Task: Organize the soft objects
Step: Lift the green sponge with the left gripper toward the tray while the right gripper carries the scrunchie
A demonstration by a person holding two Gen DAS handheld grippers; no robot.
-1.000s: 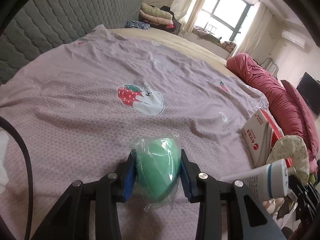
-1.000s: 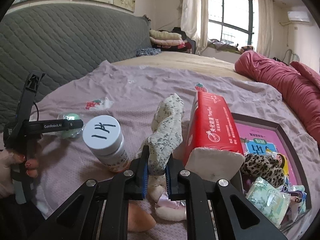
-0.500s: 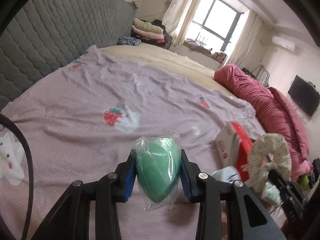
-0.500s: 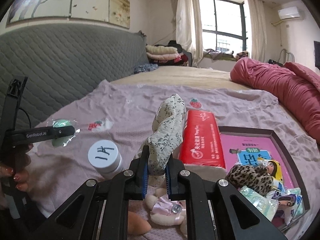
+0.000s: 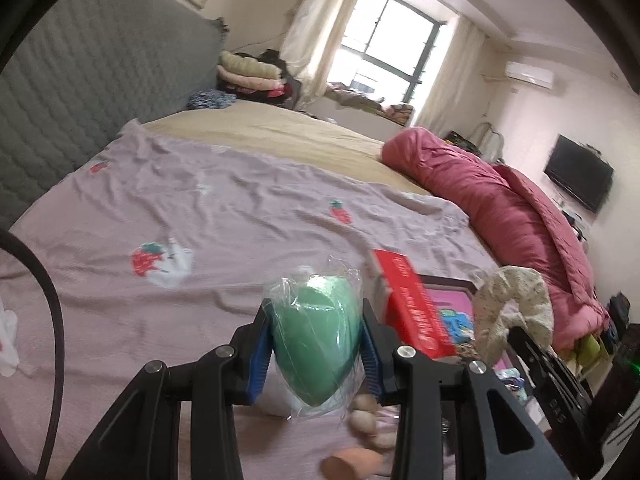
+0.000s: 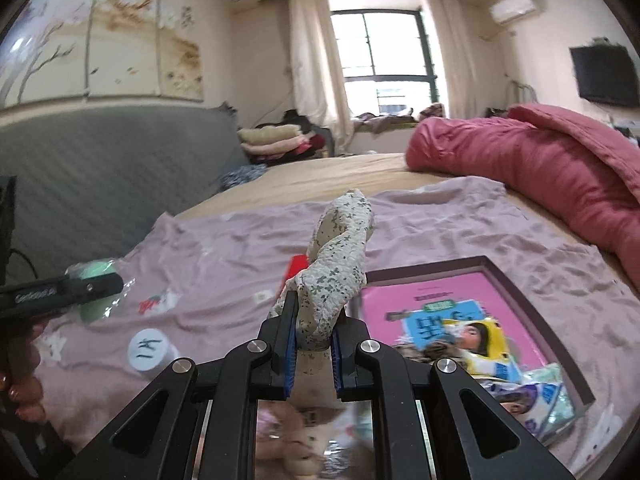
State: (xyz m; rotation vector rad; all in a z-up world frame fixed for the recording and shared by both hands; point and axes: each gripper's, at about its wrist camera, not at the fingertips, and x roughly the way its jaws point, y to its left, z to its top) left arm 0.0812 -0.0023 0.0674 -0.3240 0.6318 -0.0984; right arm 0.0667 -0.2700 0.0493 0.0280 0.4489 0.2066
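Observation:
My left gripper (image 5: 316,340) is shut on a green soft ball wrapped in clear plastic (image 5: 316,336), held above the purple sheet (image 5: 200,220). The ball (image 6: 96,272) and the left gripper's finger show at the left of the right wrist view, with a hand below. My right gripper (image 6: 314,324) is shut on a cream floral soft toy (image 6: 340,264) that sticks up from the jaws. That toy (image 5: 516,300) also shows at the right of the left wrist view.
A brown-rimmed tray (image 6: 532,304) with a pink picture book and plastic packets lies at the right. A red tissue pack (image 5: 412,312) lies beside it. A white-capped bottle (image 6: 150,354) stands on the sheet. A pink quilt (image 6: 540,160) lies along the bed's right side; a grey headboard (image 5: 80,92) at left.
Both grippers have risen with their loads still held, so the bed and the things on it look lower and farther. The bottle and tissue pack have dropped lower in the right wrist view.

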